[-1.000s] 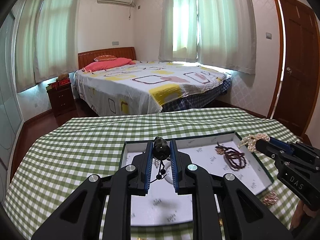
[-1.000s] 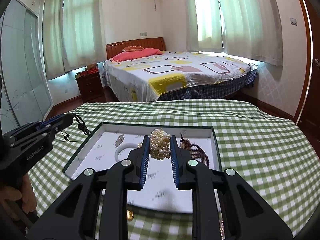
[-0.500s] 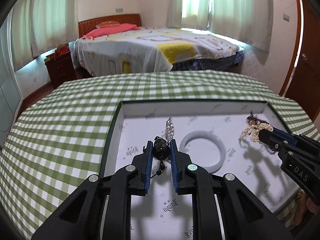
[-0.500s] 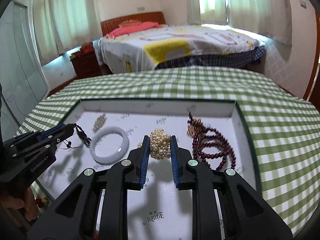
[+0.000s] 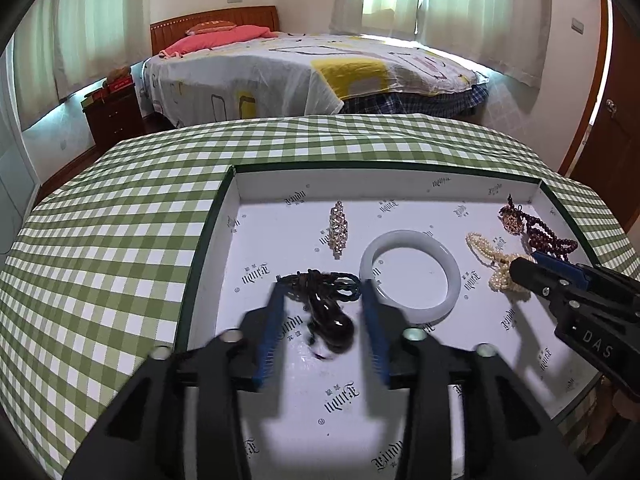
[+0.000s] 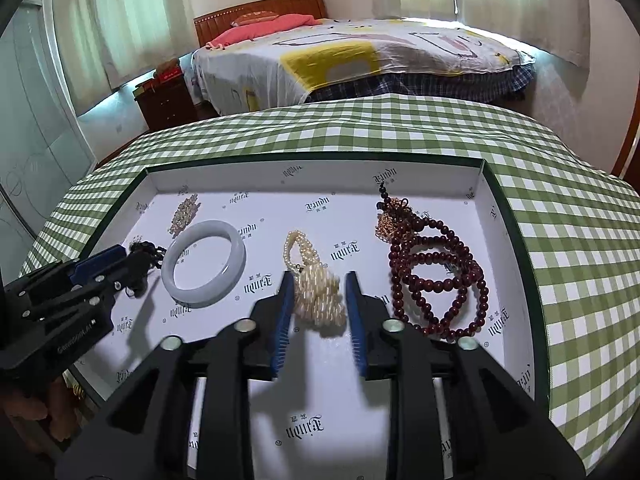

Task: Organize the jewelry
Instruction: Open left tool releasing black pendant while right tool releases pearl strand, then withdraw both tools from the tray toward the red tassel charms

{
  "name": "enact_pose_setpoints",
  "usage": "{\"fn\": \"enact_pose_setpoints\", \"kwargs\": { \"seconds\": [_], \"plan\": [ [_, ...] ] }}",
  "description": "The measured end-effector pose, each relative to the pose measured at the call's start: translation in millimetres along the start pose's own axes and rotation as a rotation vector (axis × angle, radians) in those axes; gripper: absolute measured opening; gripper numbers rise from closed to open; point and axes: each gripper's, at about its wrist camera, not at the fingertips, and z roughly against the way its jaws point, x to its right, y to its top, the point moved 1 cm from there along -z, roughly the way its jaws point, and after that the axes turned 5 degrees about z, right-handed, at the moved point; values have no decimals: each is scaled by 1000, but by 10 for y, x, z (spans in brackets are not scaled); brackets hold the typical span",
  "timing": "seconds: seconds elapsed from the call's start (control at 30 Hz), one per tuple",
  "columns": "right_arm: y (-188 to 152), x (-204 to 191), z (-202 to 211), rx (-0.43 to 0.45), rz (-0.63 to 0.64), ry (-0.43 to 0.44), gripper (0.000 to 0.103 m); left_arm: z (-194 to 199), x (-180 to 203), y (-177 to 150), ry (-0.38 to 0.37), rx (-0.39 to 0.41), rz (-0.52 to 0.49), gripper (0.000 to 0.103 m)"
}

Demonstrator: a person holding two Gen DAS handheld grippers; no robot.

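A shallow white-lined tray (image 5: 228, 216) with a dark green rim lies on the checked table. My left gripper (image 5: 322, 292) is open over its left part, and a dark pendant on a black cord (image 5: 328, 312) lies between the jaws on the tray floor. My right gripper (image 6: 318, 280) is open, with a pearl necklace (image 6: 318, 292) lying between its jaws in the tray's middle. A white jade bangle (image 5: 410, 274) lies between the two pieces. A dark red bead string (image 6: 436, 280) lies at the right and a rhinestone clip (image 5: 338, 228) toward the back left.
The table wears a green and white checked cloth (image 5: 120, 232). Beyond its far edge stands a bed (image 5: 312, 72), with a dark nightstand (image 5: 116, 116) to the left and a brown door (image 5: 616, 128) at the right.
Both grippers have come down into the tray and opened. The pendant and the pearl necklace, held a moment ago, now lie on the tray floor between the jaws.
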Motion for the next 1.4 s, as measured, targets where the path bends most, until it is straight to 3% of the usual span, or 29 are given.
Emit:
{"fn": "enact_pose_setpoints", "kwargs": {
  "seconds": [0.07,0.23,0.63,1.07,1.4],
  "plan": [
    [-15,-11,20,3,4,-2,37,23,3,1,-1,7,0,52],
    [-27,2,148,24,-1,0,38,98,-1,11,-12,18,1,59],
    [-196,-94,785,114,-10,-7,40,655,-134,-195,-49,90,48,61],
    [-727,-157,1137,92,-22,-25,40,1032,-328,-698,-18,82,72,61],
    [-1050,-176,1156,46,-19,-27,40,1013,-369,-956,0,40,66,61]
  ]
}}
